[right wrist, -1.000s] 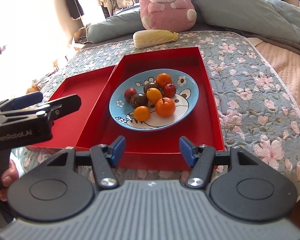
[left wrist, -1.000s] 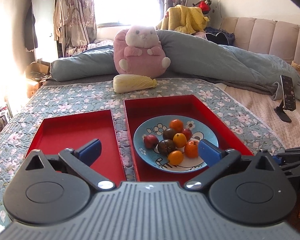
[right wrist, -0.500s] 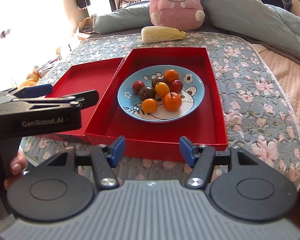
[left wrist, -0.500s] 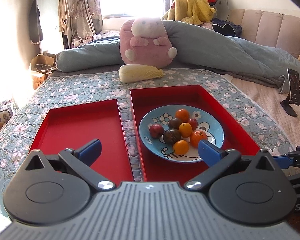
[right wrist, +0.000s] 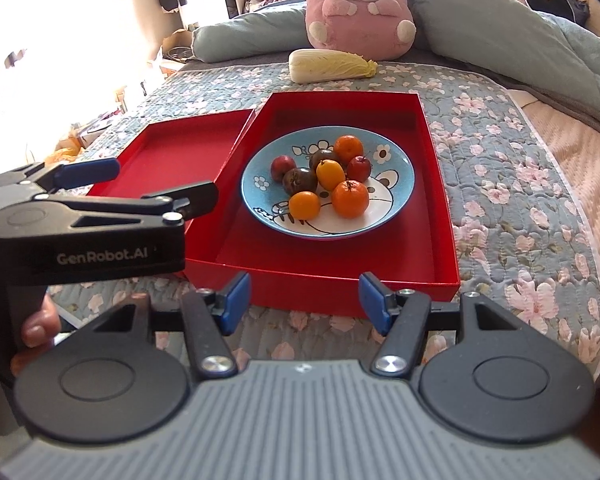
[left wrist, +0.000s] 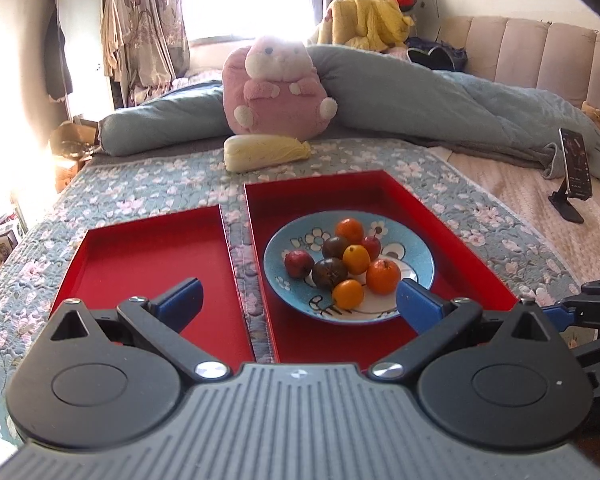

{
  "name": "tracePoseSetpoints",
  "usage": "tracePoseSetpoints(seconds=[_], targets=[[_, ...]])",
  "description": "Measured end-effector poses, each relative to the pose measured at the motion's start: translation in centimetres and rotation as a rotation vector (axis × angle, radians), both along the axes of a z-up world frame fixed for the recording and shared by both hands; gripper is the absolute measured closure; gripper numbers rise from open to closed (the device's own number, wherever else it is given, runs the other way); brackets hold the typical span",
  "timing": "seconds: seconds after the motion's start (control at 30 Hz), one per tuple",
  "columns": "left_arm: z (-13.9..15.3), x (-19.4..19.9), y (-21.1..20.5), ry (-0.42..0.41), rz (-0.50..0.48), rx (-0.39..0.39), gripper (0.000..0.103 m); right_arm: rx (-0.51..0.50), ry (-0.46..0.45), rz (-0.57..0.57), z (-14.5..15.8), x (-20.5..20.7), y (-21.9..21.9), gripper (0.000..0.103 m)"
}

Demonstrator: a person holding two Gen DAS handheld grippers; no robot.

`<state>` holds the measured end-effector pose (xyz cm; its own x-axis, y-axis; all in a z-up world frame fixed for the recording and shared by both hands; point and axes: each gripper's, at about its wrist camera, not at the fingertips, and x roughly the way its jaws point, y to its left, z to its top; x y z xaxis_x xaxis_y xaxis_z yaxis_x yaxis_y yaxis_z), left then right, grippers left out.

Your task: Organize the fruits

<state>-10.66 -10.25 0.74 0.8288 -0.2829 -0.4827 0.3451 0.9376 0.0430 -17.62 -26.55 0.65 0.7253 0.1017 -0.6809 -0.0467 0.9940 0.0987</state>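
Observation:
A blue patterned plate [right wrist: 396, 156] [left wrist: 418, 252] holds several small fruits: orange tangerines [right wrist: 350, 199], yellow ones [right wrist: 305, 205], dark ones [right wrist: 299, 180] and red ones [right wrist: 283, 167]. The plate sits in the right red tray [right wrist: 436, 248] [left wrist: 460, 240]. A second red tray [left wrist: 140, 248] [right wrist: 180, 148] lies bare to its left. My left gripper [left wrist: 298, 300] hovers open over the near edges of both trays, nothing between its fingers. My right gripper [right wrist: 304, 298] stands open in front of the right tray, apart from it. In the right wrist view the left gripper [right wrist: 140, 184] reaches in from the left.
Both trays rest on a floral quilt [right wrist: 520, 184] on a bed. A cabbage [left wrist: 266, 152] and a pink plush toy [left wrist: 278, 88] lie beyond the trays, with a blue duvet [left wrist: 440, 108] behind. A phone on a stand [left wrist: 574, 172] is at the right. A hand [right wrist: 36, 328] holds the left gripper.
Both wrist views have drawn back and shifted a little, so the trays and plate sit slightly farther off. Both grippers stay open and nothing was picked up.

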Motion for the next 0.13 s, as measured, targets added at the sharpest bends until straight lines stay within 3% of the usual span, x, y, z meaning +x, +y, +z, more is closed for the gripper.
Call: tracePoseSetpoints(seconds=[0.13], targets=[[0.3,0.51,0.55,0.022,0.001,-0.061,0.0,0.003,0.0,0.0,-0.17,-0.07,-0.13,0.04]])
